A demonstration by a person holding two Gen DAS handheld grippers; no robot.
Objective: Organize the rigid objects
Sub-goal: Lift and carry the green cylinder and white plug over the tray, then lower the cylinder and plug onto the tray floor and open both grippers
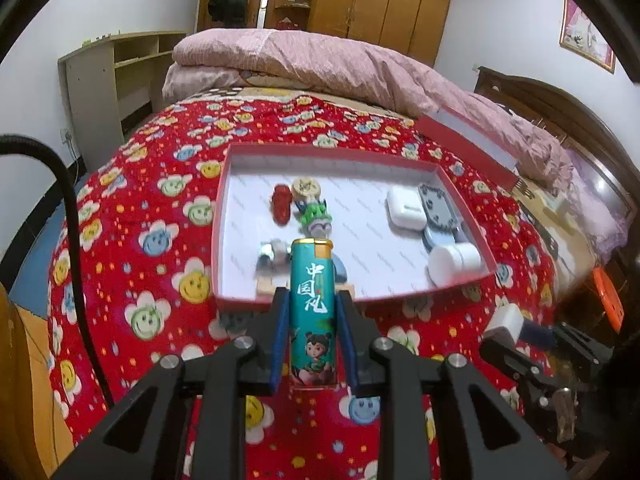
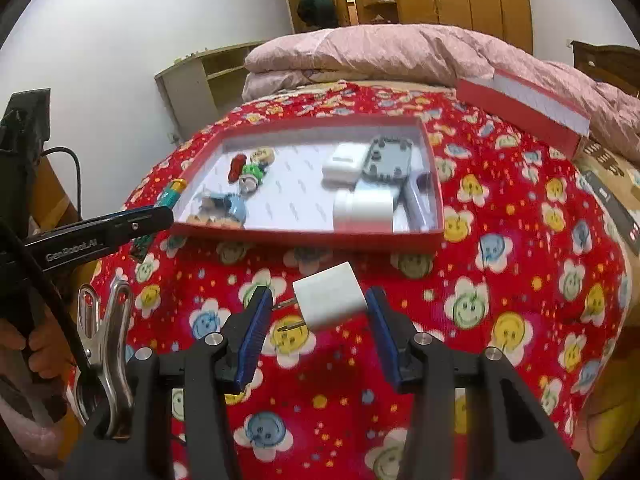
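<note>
My left gripper (image 1: 311,300) is shut on a teal lighter (image 1: 312,312) and holds it upright just in front of the red box (image 1: 224,184). The lighter also shows in the right wrist view (image 2: 170,194), beside the box's left wall. My right gripper (image 2: 320,300) is open, its fingers on either side of a white plug adapter (image 2: 330,296) that lies on the red blanket. The box (image 2: 312,236) holds a red toy (image 1: 281,204), a green figure (image 1: 314,216), a white case (image 1: 406,210), a grey plate (image 1: 438,206) and a white cylinder (image 1: 454,262).
The box lid (image 1: 468,140) leans on the pink quilt (image 1: 320,64) at the back right. A metal clamp (image 2: 106,344) hangs at the left of the right wrist view. A black cable (image 1: 68,216) runs on the left. The bed edge drops off on both sides.
</note>
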